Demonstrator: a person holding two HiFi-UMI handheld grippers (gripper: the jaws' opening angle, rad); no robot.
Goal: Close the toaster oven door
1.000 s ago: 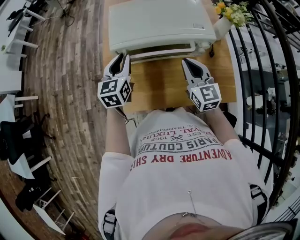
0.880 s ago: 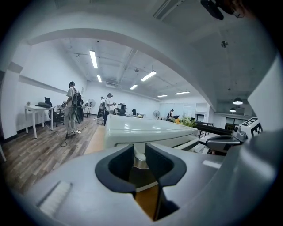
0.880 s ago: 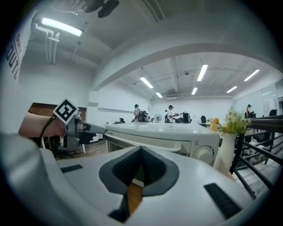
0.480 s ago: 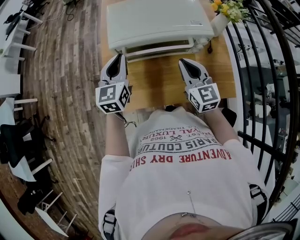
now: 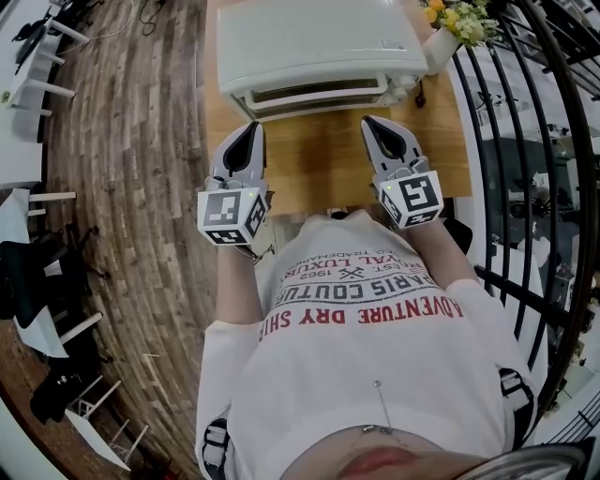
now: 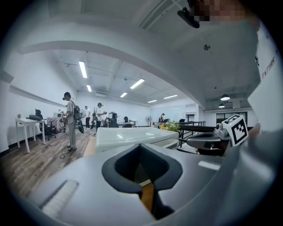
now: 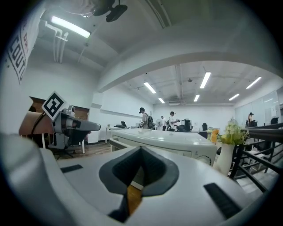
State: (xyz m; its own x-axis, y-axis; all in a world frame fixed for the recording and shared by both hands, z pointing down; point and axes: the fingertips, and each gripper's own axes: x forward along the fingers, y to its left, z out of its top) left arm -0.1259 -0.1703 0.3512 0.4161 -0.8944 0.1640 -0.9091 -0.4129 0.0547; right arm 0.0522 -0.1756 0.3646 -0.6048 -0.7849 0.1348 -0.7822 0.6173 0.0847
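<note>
A white toaster oven (image 5: 319,42) stands at the far end of a wooden table (image 5: 319,173). Its door lies flat against the front, a narrow dark slot showing along it. My left gripper (image 5: 251,129) hovers over the table just short of the oven's left front corner, jaws shut on nothing. My right gripper (image 5: 373,122) hangs near the oven's right front corner, jaws also shut and empty. Neither touches the oven. In the left gripper view the oven (image 6: 128,137) lies beyond the closed jaws (image 6: 140,148). The right gripper view shows it (image 7: 163,140) past the closed jaws (image 7: 141,149).
A white vase of yellow flowers (image 5: 459,28) stands right of the oven. A black metal railing (image 5: 534,141) runs along the table's right side. Wooden floor, white desks and chairs (image 5: 37,56) lie to the left. Several people stand far off (image 6: 70,119).
My left gripper has drawn back from the oven toward the person's body, and its jaws have closed. The right gripper has barely moved.
</note>
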